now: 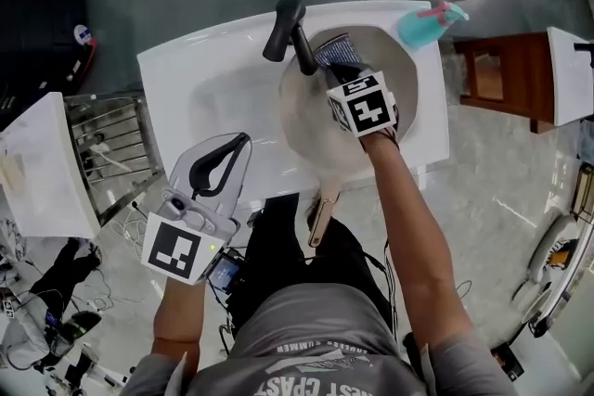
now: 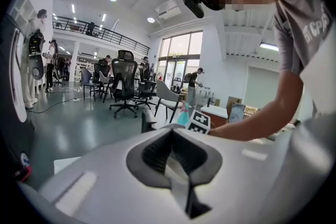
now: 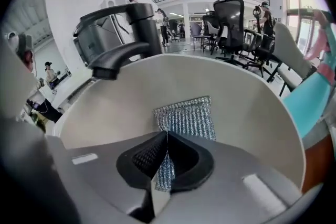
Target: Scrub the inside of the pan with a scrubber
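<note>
- Currently, the right gripper (image 1: 338, 65) reaches down into the round cream-coloured pan with a pale wooden handle (image 1: 304, 111), which sits in the bowl of the white ceramic washbasin (image 1: 200, 74).
- Its fingers are closed nearly all the way, pinching the lower edge of a thin silver-grey mesh scrubber (image 1: 332, 47).
- Seen from the right gripper view, the scrubber (image 3: 186, 114) sticks out beyond the fingertips of the right gripper (image 3: 167, 135) and lies flat against the pan's pale inner surface (image 3: 252, 102).
- The pan's handle (image 1: 322, 216) points out over the front edge of the washbasin toward the person.
- A matte black single-lever faucet (image 1: 285, 28) stands at the back of the washbasin, its spout reaching over the pan's far rim; in the right gripper view the faucet (image 3: 118, 42) shows to the upper left of the scrubber.
- The left gripper (image 1: 240, 143) is held off to the left near the washbasin's front edge, well apart from the pan.
- In the left gripper view the left gripper (image 2: 170, 132) has its fingertips together with nothing between them.
- A teal plastic spray bottle with a pink trigger (image 1: 429, 21) stands at the washbasin's back right corner, just beside the bowl.
</note>
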